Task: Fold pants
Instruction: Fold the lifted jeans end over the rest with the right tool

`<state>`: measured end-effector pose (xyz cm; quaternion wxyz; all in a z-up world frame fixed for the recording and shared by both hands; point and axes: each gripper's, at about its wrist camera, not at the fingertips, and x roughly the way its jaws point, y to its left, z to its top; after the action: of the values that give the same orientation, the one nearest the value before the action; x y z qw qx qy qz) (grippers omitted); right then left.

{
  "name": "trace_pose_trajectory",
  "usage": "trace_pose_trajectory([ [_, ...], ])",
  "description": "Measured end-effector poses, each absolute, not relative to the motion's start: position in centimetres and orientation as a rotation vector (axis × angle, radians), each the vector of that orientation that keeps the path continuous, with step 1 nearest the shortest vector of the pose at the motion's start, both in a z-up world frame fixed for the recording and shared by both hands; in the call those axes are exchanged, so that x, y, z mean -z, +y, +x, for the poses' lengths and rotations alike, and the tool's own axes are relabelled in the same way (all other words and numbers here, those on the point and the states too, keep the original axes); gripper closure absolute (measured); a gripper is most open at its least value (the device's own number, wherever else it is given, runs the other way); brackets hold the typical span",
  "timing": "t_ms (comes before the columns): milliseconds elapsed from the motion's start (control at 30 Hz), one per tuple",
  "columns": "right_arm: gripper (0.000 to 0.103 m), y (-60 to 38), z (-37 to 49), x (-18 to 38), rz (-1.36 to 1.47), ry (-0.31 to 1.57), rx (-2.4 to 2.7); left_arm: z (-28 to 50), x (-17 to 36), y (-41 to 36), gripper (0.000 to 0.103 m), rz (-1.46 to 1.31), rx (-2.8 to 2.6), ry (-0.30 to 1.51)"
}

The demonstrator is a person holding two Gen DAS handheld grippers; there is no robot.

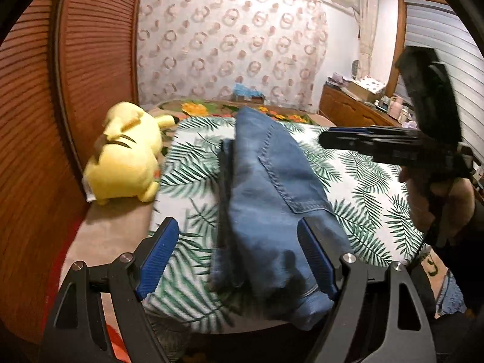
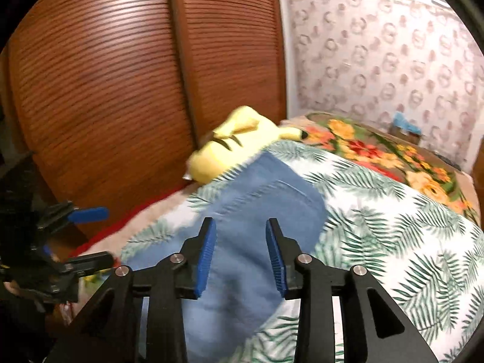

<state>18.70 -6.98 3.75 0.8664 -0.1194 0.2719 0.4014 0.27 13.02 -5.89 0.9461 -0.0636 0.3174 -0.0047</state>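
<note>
The left claw (image 1: pixel 236 257) hangs released over the near end of the pants (image 1: pixel 272 205), one finger on each side. They lie on the bed (image 1: pixel 378 187), long axis running away from it. The right claw (image 2: pixel 240 257), partly parted and empty, hovers above them, so the left looks nearer.

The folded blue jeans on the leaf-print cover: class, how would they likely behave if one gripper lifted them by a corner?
The jeans would probably droop and unfold, since they lie in loose layers. The thick stitched denim suggests some weight. They seem unlikely to slide on the soft cover.
</note>
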Motion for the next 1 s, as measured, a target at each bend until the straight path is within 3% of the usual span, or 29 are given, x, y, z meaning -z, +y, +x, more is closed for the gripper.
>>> trace_pose_trajectory([
  [633,0.057,-2.3,26.1,-0.1,-0.208,0.728,-0.773,1.8,11.4,12.7,0.022,-0.17,0.016,0.769],
  [900,0.025,-1.4,28.7,1.5,-0.213,0.761,-0.721,1.8,12.2,13.0,0.028,-0.194,0.05,0.763],
  [1000,0.022,-1.5,29.8,2.1,-0.165,0.804,-0.741,1.7,12.1,12.9,0.032,-0.204,0.063,0.76],
])
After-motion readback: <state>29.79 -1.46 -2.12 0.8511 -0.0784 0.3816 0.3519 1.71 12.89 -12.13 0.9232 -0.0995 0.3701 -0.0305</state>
